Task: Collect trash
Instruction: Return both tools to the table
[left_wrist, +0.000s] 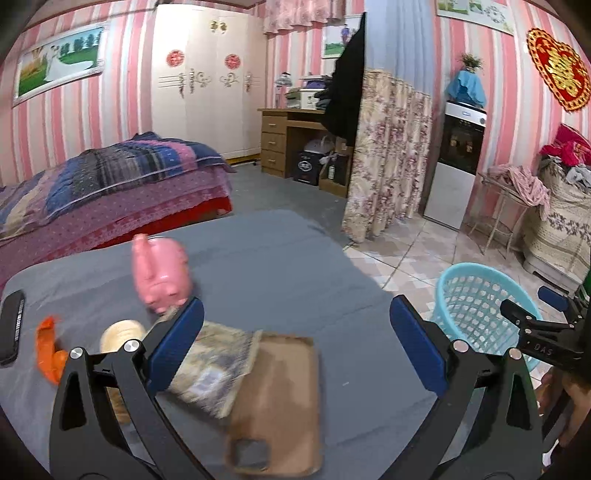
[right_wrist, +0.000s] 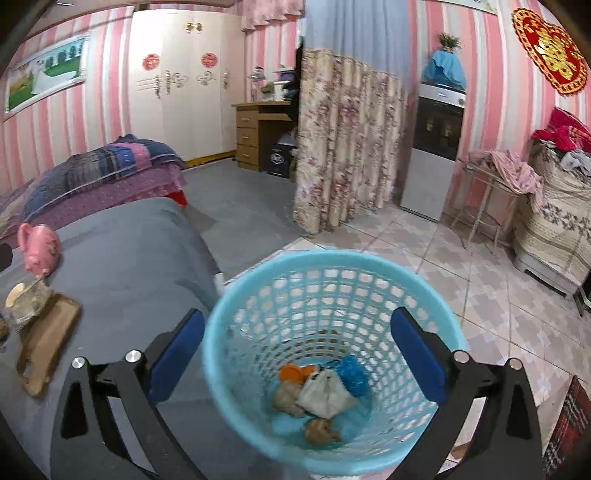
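Perforated glossy plastic basket (right_wrist: 332, 295) — matt grey cloth tabletop (left_wrist: 277, 266).

basket (right_wrist: 258, 273) light blue lattice | piggy bank (left_wrist: 162, 273) pink | table cloth (left_wrist: 280, 258) grey | phone case (left_wrist: 280, 398) brown

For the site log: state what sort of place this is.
A lived-in bedroom, most likely in a home: a bed with a patchwork quilt, a white wardrobe and a wooden desk with drawers stand against pink striped walls.
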